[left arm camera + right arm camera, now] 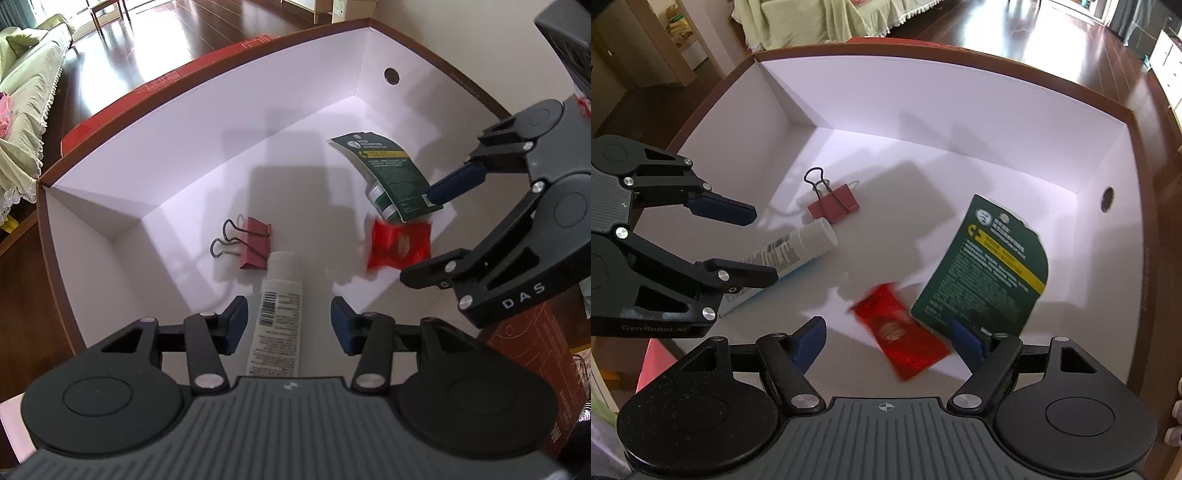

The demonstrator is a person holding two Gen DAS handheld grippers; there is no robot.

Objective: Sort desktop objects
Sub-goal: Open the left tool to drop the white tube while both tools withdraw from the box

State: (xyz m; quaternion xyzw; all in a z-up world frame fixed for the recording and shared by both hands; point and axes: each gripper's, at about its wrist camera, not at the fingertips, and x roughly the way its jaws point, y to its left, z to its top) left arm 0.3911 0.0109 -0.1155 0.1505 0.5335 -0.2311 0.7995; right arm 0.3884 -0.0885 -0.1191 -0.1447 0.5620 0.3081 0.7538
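White-walled cardboard box (923, 110) is filling; both spread tools, left tool (288, 321) and right tool (890, 339), are releasing. Blurred red foil packet (905, 332) and green card package (990, 266), lower right, risk tumbling askew.

red packet (905, 341), green card (988, 266), maybe pinkish clip (833, 206).

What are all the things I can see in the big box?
box: 1, white inside with brown-red rim, holds everything below
binder clip: 1, red with dark wire handles, box floor, near the tube's cap
tube: 1, white with barcode, lying between the left gripper's fingers
red packet: 1, blurred, below the right gripper
green card package: 1, dark green with yellow stripe, tilted, against the right gripper's finger
left gripper: 1, black with blue pads, open
right gripper: 1, same, open
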